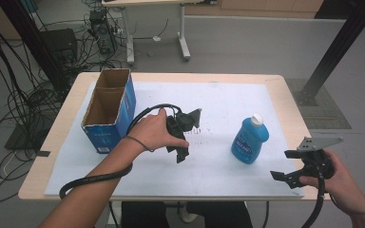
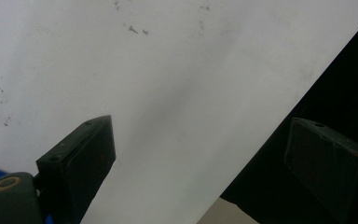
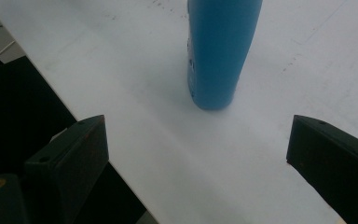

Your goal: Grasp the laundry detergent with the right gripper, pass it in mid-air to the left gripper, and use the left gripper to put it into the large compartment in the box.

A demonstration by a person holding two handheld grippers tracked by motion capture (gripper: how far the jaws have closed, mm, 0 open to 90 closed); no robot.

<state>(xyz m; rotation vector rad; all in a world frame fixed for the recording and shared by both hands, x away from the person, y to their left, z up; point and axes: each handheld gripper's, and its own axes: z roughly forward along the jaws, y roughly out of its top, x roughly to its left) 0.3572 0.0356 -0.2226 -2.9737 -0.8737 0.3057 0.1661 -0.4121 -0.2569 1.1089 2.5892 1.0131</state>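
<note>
A blue bottle (image 1: 250,141) with a white cap stands upright on the white sheet (image 1: 228,95), right of centre. My right gripper (image 1: 281,165) is near the table's front right corner, open, with its jaws towards the bottle and a gap between them. In the right gripper view the bottle's base (image 3: 219,51) stands ahead of the open right gripper (image 3: 199,119), slightly left of its middle line. My left gripper (image 1: 179,151) is held over the middle of the sheet, left of the bottle. It is open and empty (image 2: 200,123), looking down at bare sheet and the table's near edge.
An open blue cardboard box (image 1: 123,107) stands at the left of the table, empty as far as I can see. Cables trail from both grippers over the front edge. Beyond the table are a tangle of cables on the floor (image 1: 24,95) and another table's legs (image 1: 183,45).
</note>
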